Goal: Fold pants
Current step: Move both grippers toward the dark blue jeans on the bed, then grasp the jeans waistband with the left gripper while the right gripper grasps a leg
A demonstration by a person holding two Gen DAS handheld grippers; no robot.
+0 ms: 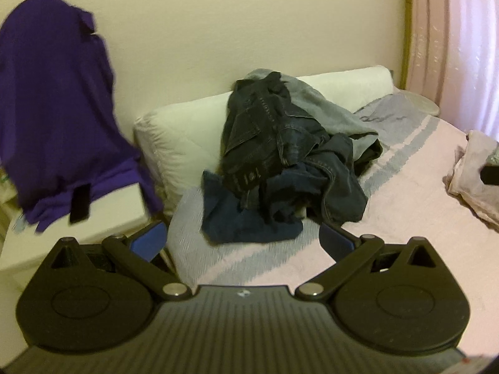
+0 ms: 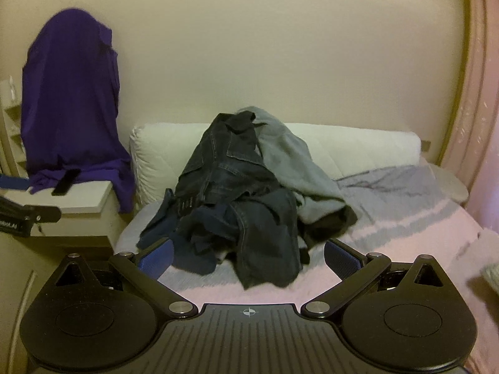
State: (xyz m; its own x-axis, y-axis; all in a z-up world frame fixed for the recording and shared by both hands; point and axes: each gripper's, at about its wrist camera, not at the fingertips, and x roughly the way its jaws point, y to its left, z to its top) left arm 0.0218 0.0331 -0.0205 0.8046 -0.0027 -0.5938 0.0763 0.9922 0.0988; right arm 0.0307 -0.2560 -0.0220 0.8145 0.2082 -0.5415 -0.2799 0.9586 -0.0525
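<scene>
While I hold both tools back from the work, the bed [image 2: 405, 243] fills most of what I see, its pink cover crossed by grey-blue stripes, set against a cream wall [image 2: 249, 46]. Along that wall lies a long white pillow [image 2: 343, 143], and a pale pink curtain [image 1: 461, 31] hangs at the right.

At the left a purple garment [image 2: 71, 99] drapes over something tall and spills onto a white bedside cabinet [image 2: 90, 199], where a small dark flat object [image 2: 65, 185] rests on its top.

My pile of pants [image 2: 237, 193] sits mid-bed, heaped against the pillow: dark denim jeans [image 1: 274, 137] on top, a navy piece [image 1: 243, 218] spread toward me, and a light grey garment [image 1: 327, 106] slumped behind to the right. All of it is crumpled, none folded. On the far right a pale bundle of cloth [image 1: 467, 168] lies on the cover, apart from the pile.

My left gripper [image 1: 241, 244] has its blue-padded jaws spread wide and empty, just short of the navy edge. My right gripper [image 2: 248, 258] is likewise spread wide with nothing clasped, a denim leg lying between its fingers without touching them.
</scene>
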